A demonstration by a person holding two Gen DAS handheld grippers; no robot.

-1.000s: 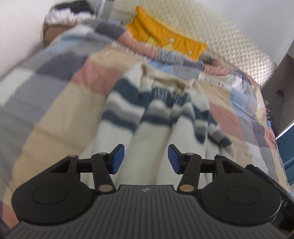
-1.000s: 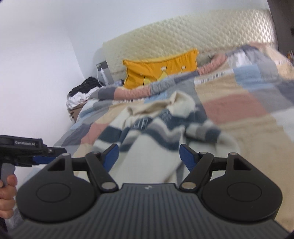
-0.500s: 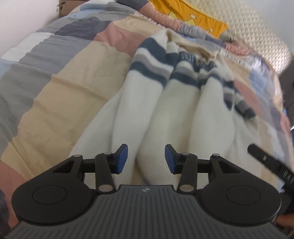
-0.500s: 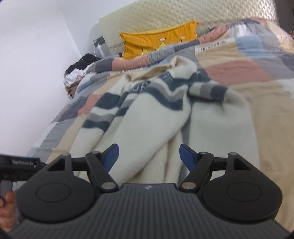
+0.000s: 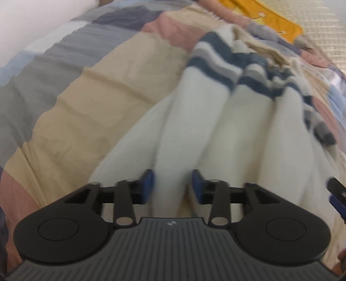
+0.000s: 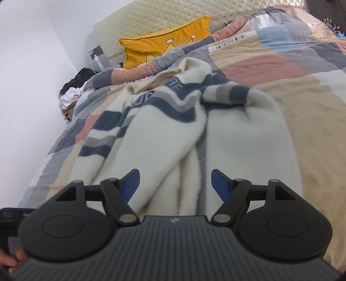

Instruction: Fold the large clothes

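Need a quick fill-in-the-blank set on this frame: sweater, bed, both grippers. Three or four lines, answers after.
1. The cream sweater has stripes of grey and dark ____.
2. The pillow against the headboard is ____ in colour.
3. The sweater lies bunched on a patchwork ____.
4. A fold of sweater sits between the fingers of the left gripper, whose jaws have just been closing; the right gripper has its jaws ____.

Answers: blue; yellow; quilt; open

The left wrist view is blurred, so whether the left gripper (image 5: 172,186) presses the cream sweater (image 5: 212,121) cannot be told. The sweater's near hem is hidden behind both gripper bodies. The yellow pillow (image 5: 279,20) is cut off by the top edge.
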